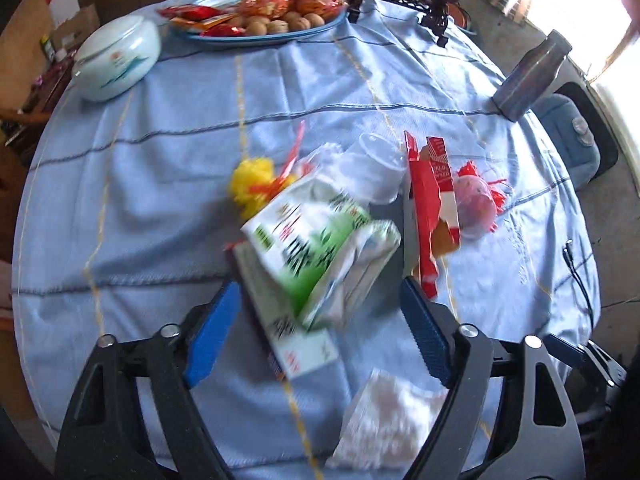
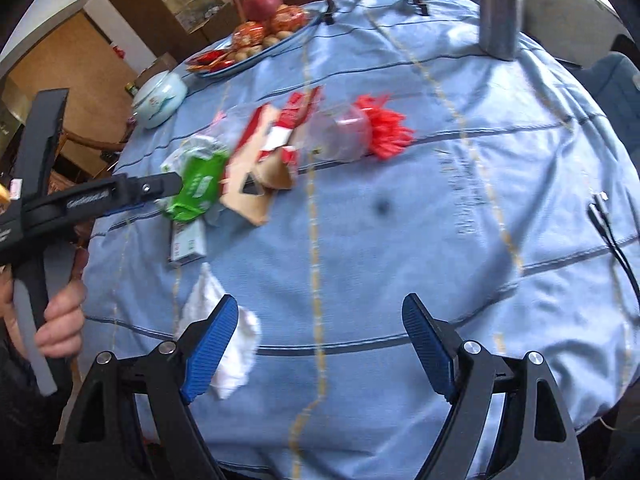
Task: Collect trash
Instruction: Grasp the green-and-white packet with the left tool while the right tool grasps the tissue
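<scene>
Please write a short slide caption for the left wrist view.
Open left gripper above a green-and-white carton among trash on the blue tablecloth.

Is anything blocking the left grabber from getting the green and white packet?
Nothing visible is in the way. The left gripper is open, with the green and white packet right ahead between its fingers. The red carton lies off to the side.

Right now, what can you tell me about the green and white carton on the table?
The green and white carton looks like a crushed paperboard drink box, white with green panels and dark print, blurred. It lies tilted on its side on the blue tablecloth, leaning over a flat printed box. A clear plastic cup and a torn red carton lie close beside it. It sits ahead of the left gripper, whose fingers do not press it.
</scene>
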A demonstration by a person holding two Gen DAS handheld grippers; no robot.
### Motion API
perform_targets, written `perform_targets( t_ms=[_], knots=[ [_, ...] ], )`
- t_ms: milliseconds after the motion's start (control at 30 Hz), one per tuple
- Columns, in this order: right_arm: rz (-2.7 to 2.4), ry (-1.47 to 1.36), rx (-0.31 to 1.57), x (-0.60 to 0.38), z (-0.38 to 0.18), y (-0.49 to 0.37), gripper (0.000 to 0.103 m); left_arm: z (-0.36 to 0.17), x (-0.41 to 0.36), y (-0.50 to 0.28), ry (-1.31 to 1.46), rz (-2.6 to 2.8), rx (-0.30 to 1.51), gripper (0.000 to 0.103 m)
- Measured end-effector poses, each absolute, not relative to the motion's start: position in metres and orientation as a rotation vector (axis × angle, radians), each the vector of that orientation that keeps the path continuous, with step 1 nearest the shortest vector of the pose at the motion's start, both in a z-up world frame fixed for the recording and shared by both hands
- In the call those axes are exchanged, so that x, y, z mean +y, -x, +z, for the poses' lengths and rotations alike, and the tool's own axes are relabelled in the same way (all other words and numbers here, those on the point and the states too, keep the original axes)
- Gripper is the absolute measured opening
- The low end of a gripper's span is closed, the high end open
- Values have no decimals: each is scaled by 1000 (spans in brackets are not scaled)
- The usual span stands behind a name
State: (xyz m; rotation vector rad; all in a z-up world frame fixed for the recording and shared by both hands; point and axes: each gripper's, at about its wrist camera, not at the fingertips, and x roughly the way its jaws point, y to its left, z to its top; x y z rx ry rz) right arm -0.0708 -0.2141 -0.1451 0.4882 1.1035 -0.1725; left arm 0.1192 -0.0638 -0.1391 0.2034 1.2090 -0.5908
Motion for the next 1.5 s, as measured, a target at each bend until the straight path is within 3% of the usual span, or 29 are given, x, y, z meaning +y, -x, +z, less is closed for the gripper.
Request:
perform_targets(
  t_ms=[167,333,633,733,767,800,833,867,1000,1067,1133,1167,1300,1333,1400,1500],
  knots=[
    [-170,-513,1110,-226,-150,74,83,-150,-73,-127,-192,-608,1257,33],
    [-63,-512,1141,-208,-160,59,83,-125,-53,-120,-156,-603,1213,27],
    [107,-515,1239,-162,-188,24,83,-89,12,-119,-81,-479,1157,25],
    [125,-490,1261,-148,-193,19,76,-93,29,-116,-65,-444,1174,25],
    [133,-464,1253,-143,-191,18,59,-97,35,-115,-58,-433,1184,25],
    [158,-459,1257,-138,-191,16,26,-100,38,-114,-54,-430,1191,25],
    [168,-462,1257,-138,-191,16,11,-104,40,-114,-46,-427,1204,25],
    [172,-466,1251,-136,-190,17,7,-107,43,-113,-40,-428,1211,25],
    [138,-449,1196,-141,-178,23,6,-119,38,-108,-29,-470,1247,30],
    [130,-449,1180,-147,-171,27,6,-123,30,-106,-28,-488,1252,40],
    [119,-442,1172,-151,-166,30,6,-125,24,-108,-29,-479,1246,63],
    [114,-434,1169,-152,-164,33,6,-127,19,-110,-22,-476,1242,64],
    [82,-412,1159,-161,-159,40,6,-145,6,-128,29,-481,1292,64],
    [68,-415,1152,-166,-157,43,6,-150,4,-132,28,-467,1303,60],
    [47,-425,1130,-175,-152,48,6,-162,4,-138,50,-455,1334,41],
    [37,-435,1081,-185,-141,54,6,-150,14,-135,84,-460,1308,31]
  ],
)
